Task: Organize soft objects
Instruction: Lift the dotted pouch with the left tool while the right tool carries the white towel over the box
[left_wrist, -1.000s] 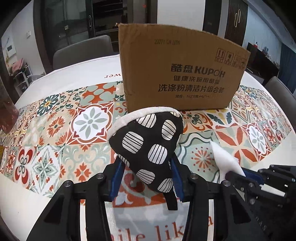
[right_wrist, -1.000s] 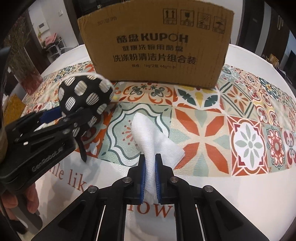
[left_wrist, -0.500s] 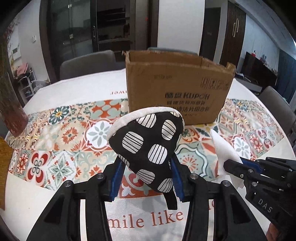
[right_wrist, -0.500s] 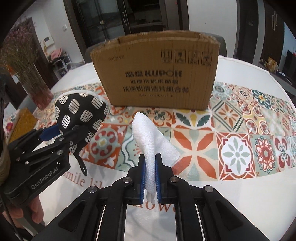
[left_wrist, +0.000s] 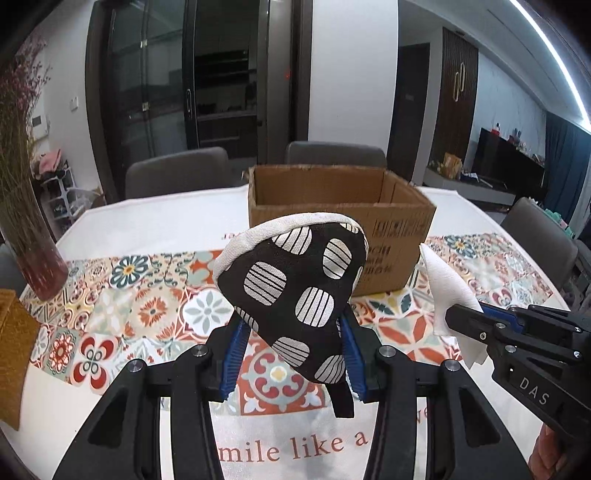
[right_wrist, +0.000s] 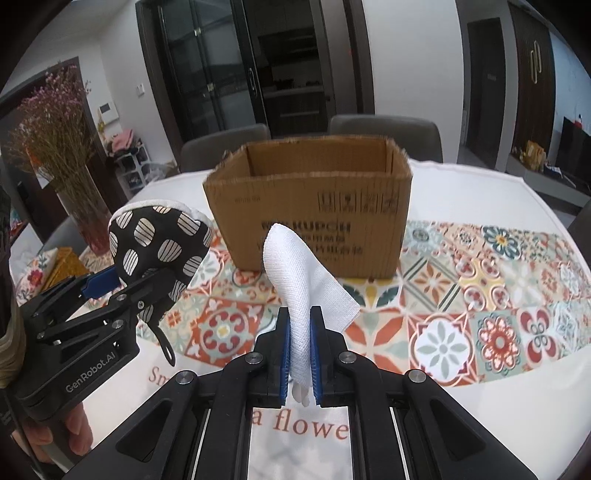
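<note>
left wrist view: left fingers (left_wrist: 291, 354) clamped on mitt (left_wrist: 295, 284), right fingers (right_wrist: 300, 354) clamped on cloth (right_wrist: 303, 284); carry both over the box (left_wrist: 332, 206) ahead before parting.

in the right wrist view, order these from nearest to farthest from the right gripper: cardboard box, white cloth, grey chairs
1. white cloth, pinched in the right gripper.
2. cardboard box, straight ahead on the table.
3. grey chairs, behind the box at the far table edge.
</note>
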